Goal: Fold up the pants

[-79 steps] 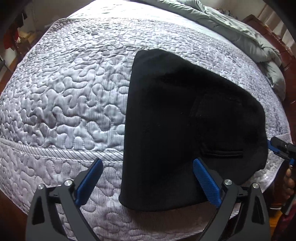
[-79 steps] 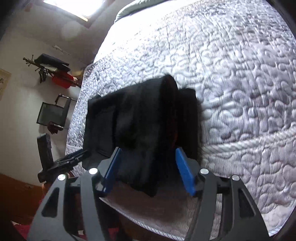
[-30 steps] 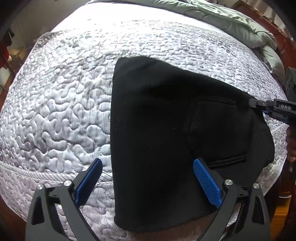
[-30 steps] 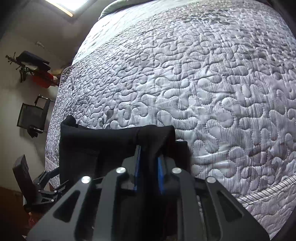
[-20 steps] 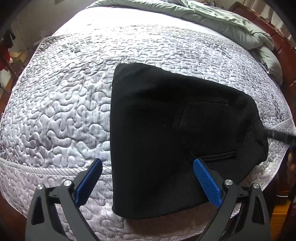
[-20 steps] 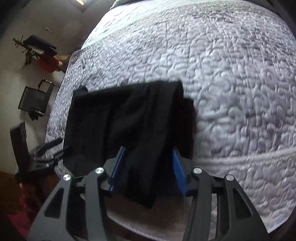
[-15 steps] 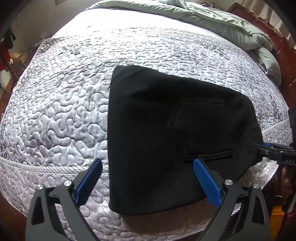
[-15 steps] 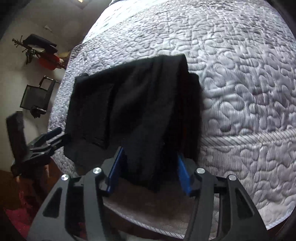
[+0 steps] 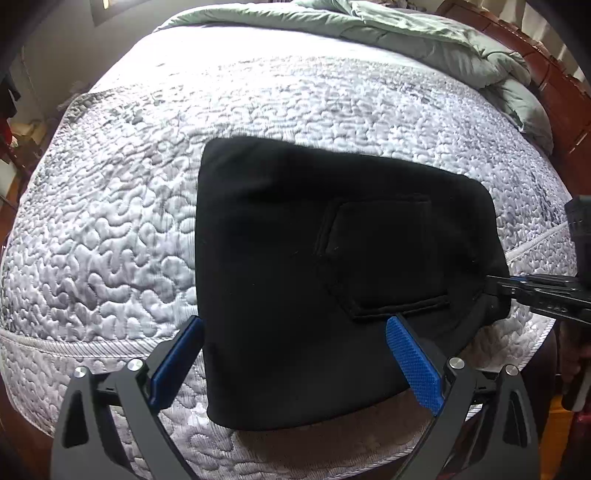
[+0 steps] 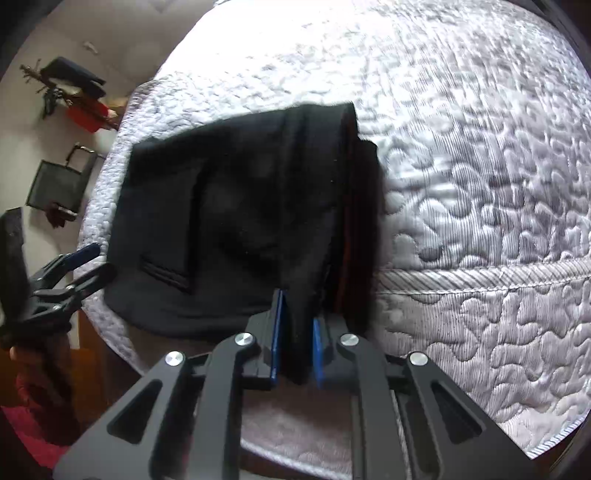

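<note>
The black pants (image 9: pixel 295 266) lie folded into a compact stack near the front edge of the quilted bed, back pocket facing up. My left gripper (image 9: pixel 291 354) is open, its blue pads astride the stack's near edge without pinching it. My right gripper (image 10: pixel 297 343) is shut on the pants (image 10: pixel 243 206), clamping a fold at the waistband end of the stack. It also shows in the left wrist view (image 9: pixel 498 288) at the stack's right corner. The left gripper (image 10: pixel 88 266) shows at the far left of the right wrist view.
The grey-white quilted bedspread (image 9: pixel 110 221) covers the bed, with its piped edge seam (image 10: pixel 480 280) close to me. A green-grey duvet (image 9: pixel 406 33) is bunched at the head by the wooden headboard (image 9: pixel 561 99). A chair (image 10: pixel 59 181) and a coat rack (image 10: pixel 74 92) stand by the wall.
My right gripper, open around the stack's end half a second ago, has closed on a fold of the pants. The left gripper has stayed open and pulled back a little.
</note>
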`<state>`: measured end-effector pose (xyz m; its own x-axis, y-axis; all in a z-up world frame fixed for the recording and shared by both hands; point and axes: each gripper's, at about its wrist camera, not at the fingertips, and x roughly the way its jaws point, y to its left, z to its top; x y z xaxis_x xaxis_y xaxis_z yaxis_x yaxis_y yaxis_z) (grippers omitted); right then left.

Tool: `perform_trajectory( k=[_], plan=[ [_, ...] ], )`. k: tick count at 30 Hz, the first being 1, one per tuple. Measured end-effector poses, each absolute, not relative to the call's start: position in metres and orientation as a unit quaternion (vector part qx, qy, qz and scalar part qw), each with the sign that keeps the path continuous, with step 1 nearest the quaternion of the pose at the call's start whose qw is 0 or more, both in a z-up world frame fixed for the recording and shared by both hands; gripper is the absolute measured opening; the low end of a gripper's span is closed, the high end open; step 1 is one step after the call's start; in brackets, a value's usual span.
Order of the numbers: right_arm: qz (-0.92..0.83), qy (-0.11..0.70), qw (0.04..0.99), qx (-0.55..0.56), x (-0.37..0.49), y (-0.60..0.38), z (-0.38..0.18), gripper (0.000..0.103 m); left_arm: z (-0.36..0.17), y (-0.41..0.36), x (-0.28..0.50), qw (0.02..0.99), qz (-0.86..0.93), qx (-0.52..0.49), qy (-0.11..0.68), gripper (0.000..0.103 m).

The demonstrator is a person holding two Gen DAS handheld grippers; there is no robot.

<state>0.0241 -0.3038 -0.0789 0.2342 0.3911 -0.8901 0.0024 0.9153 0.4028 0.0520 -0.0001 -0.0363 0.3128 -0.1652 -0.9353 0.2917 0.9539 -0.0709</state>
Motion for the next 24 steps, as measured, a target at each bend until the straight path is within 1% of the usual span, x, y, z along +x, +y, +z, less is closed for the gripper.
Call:
perform_trajectory(
  k=[2, 3, 4, 6, 8, 10, 11, 13, 17, 22, 23, 24],
  plan=[
    [0.126, 0.603, 0.772, 0.159, 0.024, -0.302, -0.080, 0.015, -0.044, 0.003, 0.053, 0.802, -0.143, 0.054, 0.578, 0.099],
    [0.127, 0.601, 0.774, 0.155, 0.023, -0.301, -0.077, 0.017, -0.046, 0.005, 0.053, 0.799, -0.145, 0.052, 0.581, 0.099],
    [0.128, 0.598, 0.776, 0.157, 0.022, -0.301, -0.074, 0.024, -0.047, 0.009, 0.054, 0.797, -0.148, 0.048, 0.583, 0.099],
    [0.130, 0.595, 0.776, 0.163, 0.020, -0.302, -0.067, 0.029, -0.047, 0.023, 0.058, 0.793, -0.159, 0.024, 0.588, 0.099],
    [0.132, 0.585, 0.783, 0.168, 0.017, -0.306, -0.055, 0.040, -0.047, 0.043, 0.063, 0.787, -0.163, -0.009, 0.595, 0.099],
    [0.126, 0.579, 0.790, 0.159, 0.016, -0.308, -0.046, 0.061, -0.047, 0.059, 0.069, 0.782, -0.168, -0.038, 0.599, 0.099],
    [0.121, 0.577, 0.793, 0.152, 0.016, -0.308, -0.043, 0.064, -0.049, 0.068, 0.073, 0.777, -0.171, -0.052, 0.603, 0.099],
    [0.120, 0.578, 0.793, 0.152, 0.021, -0.312, -0.043, 0.074, -0.053, 0.073, 0.077, 0.770, -0.181, -0.064, 0.609, 0.099],
    [0.117, 0.588, 0.783, 0.165, 0.027, -0.317, -0.051, 0.079, -0.066, 0.071, 0.081, 0.741, -0.215, -0.097, 0.629, 0.099],
    [0.112, 0.610, 0.767, 0.163, 0.036, -0.315, -0.071, 0.080, -0.081, 0.051, 0.086, 0.723, -0.232, -0.085, 0.645, 0.099],
    [0.107, 0.615, 0.765, 0.158, 0.037, -0.315, -0.075, 0.081, -0.084, 0.047, 0.088, 0.718, -0.238, -0.086, 0.648, 0.099],
    [0.104, 0.620, 0.762, 0.156, 0.039, -0.314, -0.080, 0.085, -0.086, 0.043, 0.088, 0.716, -0.238, -0.081, 0.651, 0.099]
  ],
)
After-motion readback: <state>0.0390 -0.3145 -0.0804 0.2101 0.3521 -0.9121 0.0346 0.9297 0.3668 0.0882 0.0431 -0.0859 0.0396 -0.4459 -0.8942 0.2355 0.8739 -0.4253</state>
